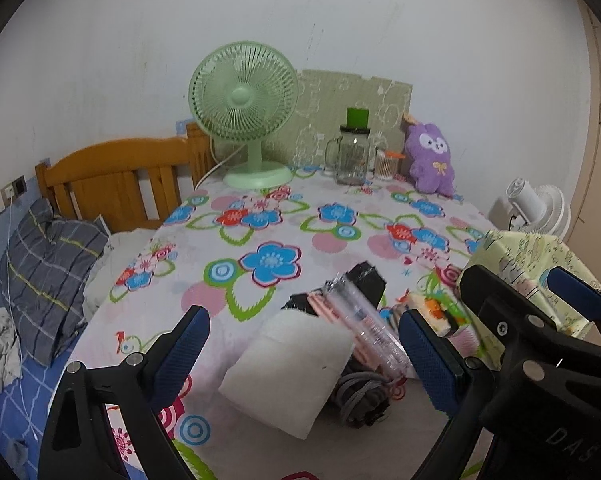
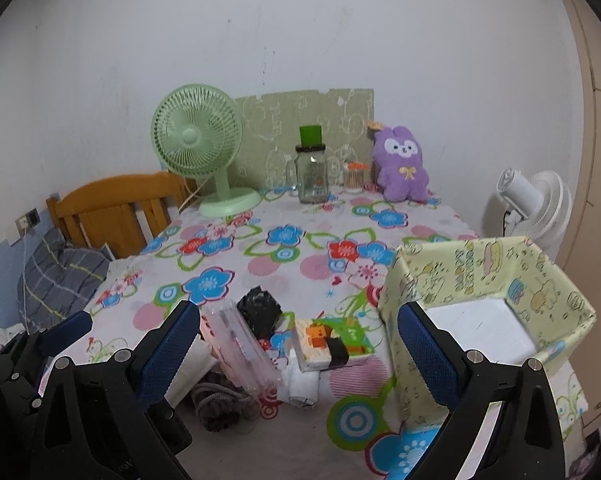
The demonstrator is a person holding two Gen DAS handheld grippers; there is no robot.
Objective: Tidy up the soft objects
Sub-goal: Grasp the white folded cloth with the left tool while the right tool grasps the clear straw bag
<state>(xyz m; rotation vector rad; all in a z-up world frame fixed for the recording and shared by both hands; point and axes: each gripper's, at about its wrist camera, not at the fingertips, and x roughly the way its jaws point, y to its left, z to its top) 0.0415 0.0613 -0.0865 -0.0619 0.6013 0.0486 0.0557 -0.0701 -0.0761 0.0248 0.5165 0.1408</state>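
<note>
A pile of soft items lies at the table's near edge: a white folded pack (image 1: pixel 288 364), a clear pink package (image 1: pixel 360 320), a black bag (image 1: pixel 364 280), grey knit yarn (image 1: pixel 360 396) and a colourful tissue pack (image 2: pixel 328 344). A pale yellow patterned box (image 2: pixel 488 312) stands open to the right, its white floor bare. A purple plush (image 2: pixel 400 168) sits at the back. My left gripper (image 1: pixel 300 360) is open above the white pack. My right gripper (image 2: pixel 296 360) is open over the pile, left of the box; it also shows in the left wrist view (image 1: pixel 536 292).
A green desk fan (image 1: pixel 244 112), a glass jar with a green lid (image 1: pixel 350 152) and a small jar of sticks (image 1: pixel 386 164) stand at the table's back. A white fan (image 2: pixel 532 208) is beyond the right edge. A wooden bed head (image 1: pixel 112 184) and grey pillow (image 1: pixel 48 272) lie left.
</note>
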